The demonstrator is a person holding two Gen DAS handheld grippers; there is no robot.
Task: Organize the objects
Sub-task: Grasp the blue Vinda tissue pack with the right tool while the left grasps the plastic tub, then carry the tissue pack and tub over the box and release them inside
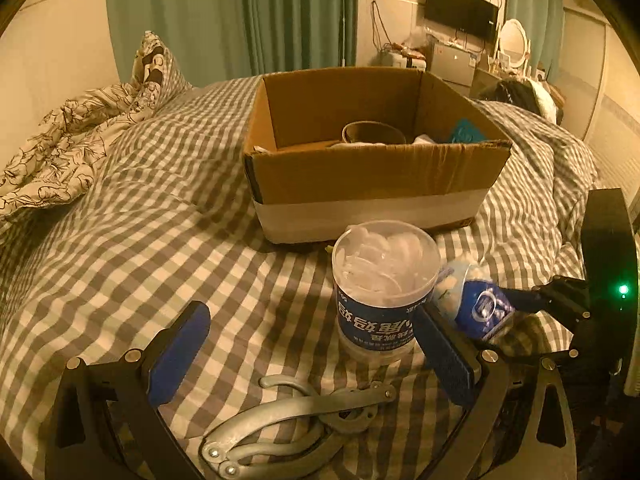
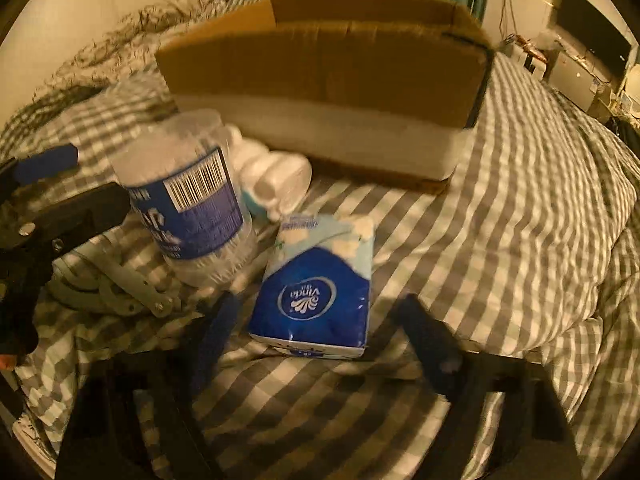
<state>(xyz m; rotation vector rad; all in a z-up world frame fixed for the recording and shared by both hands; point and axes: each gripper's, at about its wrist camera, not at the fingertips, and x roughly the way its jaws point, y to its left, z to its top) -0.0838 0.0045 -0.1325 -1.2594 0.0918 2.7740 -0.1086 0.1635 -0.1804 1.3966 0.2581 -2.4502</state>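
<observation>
Nearest us, the left gripper (image 1: 308, 354) hangs over the checked bed (image 1: 160, 240) with its jaws wide apart and nothing between them. A grey metal hand tool (image 1: 296, 416) lies flat on the cover between them, and the clear plastic jar (image 1: 382, 280) with a blue label stands upright just ahead, close to the right-hand finger.

The right gripper (image 2: 320, 334) also has its jaws apart; they stand either side of the near end of the blue tissue pack (image 2: 320, 292), not yet closed on it as far as we can tell.

We judge the pack light, soft and slippery in its film wrap; take it across the short width near the middle, gently. The jar looks light and stiff, but its wall is smooth: grip low on the label.

Beyond both sits the open cardboard box (image 1: 372, 176), already holding a few things, which we take as the likely destination.
</observation>
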